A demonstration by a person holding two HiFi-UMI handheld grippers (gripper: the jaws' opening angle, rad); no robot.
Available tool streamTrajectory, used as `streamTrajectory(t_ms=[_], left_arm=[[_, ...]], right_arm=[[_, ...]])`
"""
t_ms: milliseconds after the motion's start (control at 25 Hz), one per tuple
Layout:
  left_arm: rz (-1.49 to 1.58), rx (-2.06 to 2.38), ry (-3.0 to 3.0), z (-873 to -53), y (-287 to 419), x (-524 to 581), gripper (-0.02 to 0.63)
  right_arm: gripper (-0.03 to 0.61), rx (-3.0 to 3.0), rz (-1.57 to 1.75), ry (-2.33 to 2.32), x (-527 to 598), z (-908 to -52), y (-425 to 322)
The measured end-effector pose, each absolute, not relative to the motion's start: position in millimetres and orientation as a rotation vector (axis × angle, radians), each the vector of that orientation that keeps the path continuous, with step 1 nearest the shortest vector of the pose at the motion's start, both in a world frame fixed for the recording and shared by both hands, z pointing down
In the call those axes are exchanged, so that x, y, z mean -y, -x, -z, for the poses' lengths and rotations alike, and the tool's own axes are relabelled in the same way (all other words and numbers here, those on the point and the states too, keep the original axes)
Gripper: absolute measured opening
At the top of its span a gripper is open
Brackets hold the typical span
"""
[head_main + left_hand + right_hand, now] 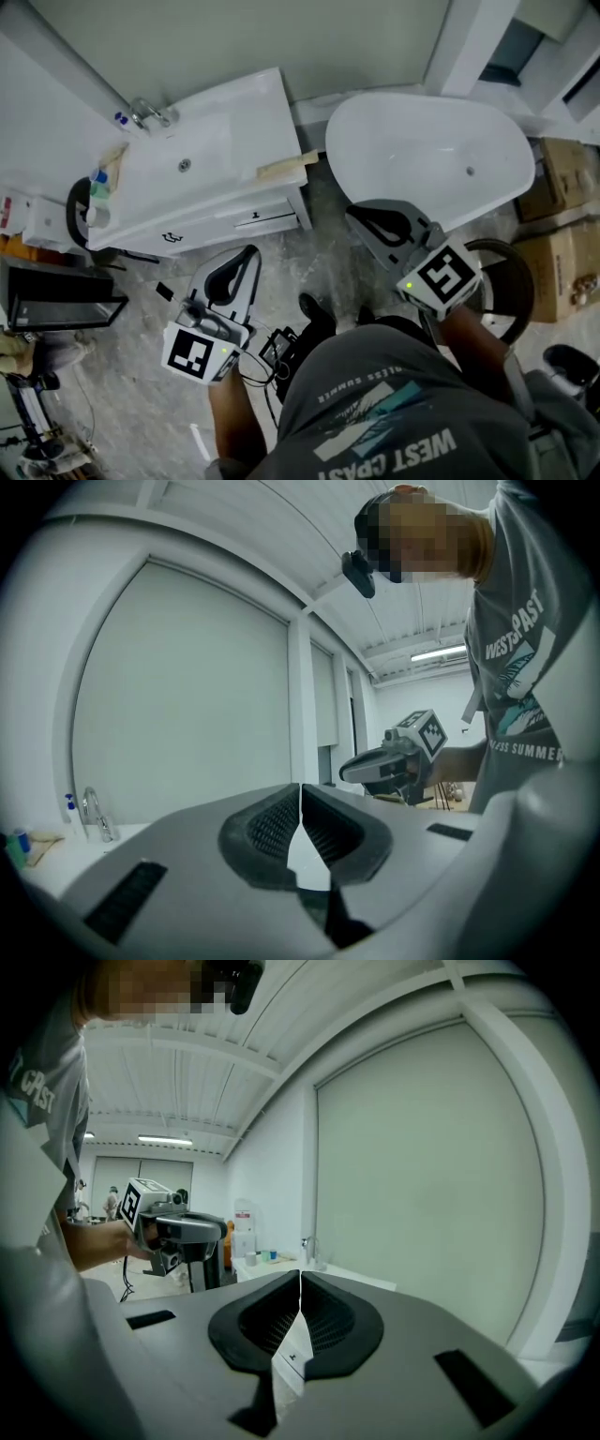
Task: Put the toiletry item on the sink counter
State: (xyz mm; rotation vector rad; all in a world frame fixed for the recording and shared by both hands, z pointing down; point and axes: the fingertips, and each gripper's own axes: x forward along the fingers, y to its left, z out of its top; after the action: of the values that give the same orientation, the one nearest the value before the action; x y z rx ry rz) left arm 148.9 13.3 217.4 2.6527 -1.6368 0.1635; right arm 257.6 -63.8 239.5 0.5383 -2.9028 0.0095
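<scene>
While you face the sink counter (246, 112), your left gripper (249, 253) and right gripper (367, 217) hang empty.
Both jaw pairs are pressed together; small bottles (98, 183) stand on the counter.

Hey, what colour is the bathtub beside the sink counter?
The bathtub is plain white; the head view shows it best.

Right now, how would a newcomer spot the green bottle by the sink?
Find the white sink counter beside the bathtub. At its end farthest from the tub, the green bottle sits between a tan cloth and a white cup. Only it has a blue top.
</scene>
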Motion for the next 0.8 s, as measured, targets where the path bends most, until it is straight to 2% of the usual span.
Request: streamTrajectory(t_ms=[800], left_arm=[[-0.117, 1.452, -2.710, -247, -51, 65, 0.011]], right_arm=[[0.032, 2.791, -0.113, -0.815, 134, -280, -177]])
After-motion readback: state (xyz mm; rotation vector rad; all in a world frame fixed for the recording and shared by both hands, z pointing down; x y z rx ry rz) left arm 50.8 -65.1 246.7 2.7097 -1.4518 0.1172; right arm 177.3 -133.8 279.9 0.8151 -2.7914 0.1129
